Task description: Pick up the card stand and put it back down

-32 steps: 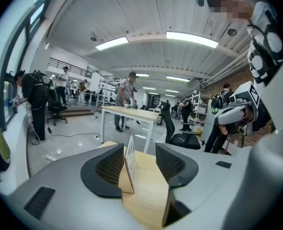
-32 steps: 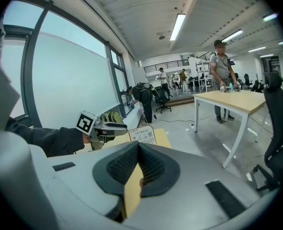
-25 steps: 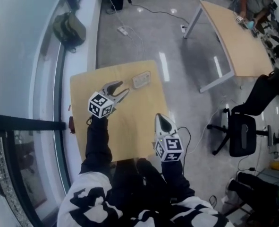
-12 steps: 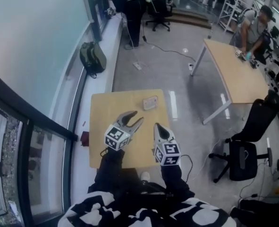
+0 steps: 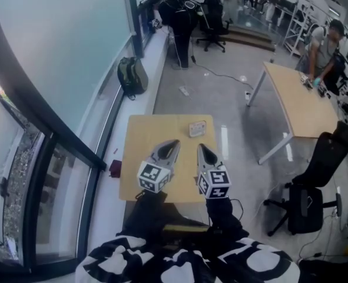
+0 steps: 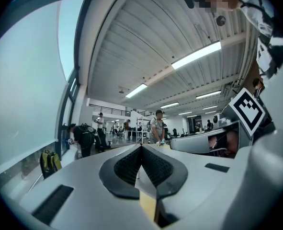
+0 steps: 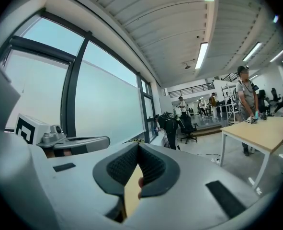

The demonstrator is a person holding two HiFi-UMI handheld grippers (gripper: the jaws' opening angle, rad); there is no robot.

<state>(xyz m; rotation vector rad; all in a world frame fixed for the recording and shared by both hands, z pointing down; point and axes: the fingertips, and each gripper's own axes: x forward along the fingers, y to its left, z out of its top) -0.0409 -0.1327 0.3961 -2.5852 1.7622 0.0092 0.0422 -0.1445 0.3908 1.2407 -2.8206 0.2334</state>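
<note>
The card stand [image 5: 197, 128], a small pale block, sits at the far edge of the small wooden table [image 5: 144, 143]. My left gripper [image 5: 172, 144] hovers over the table's near half, well short of the stand. Its jaws are closing and meet with nothing between them. Beside it, to the right, my right gripper [image 5: 201, 148] is shut and empty too. In the left gripper view the left gripper [image 6: 141, 147] points level across the room, pads together. The right gripper [image 7: 138, 145] likewise shows its pads closed and aims toward the windows.
A tall window wall runs along the left, with a green backpack [image 5: 132, 75] on the floor by it. A bigger wooden table [image 5: 300, 108] stands at the right with a person [image 5: 324, 46] at it. A black office chair [image 5: 306, 199] is near right.
The left gripper's jaws were apart and have closed. Both grippers now sit side by side near the table's front edge. The head view has tilted up, showing more of the room.
</note>
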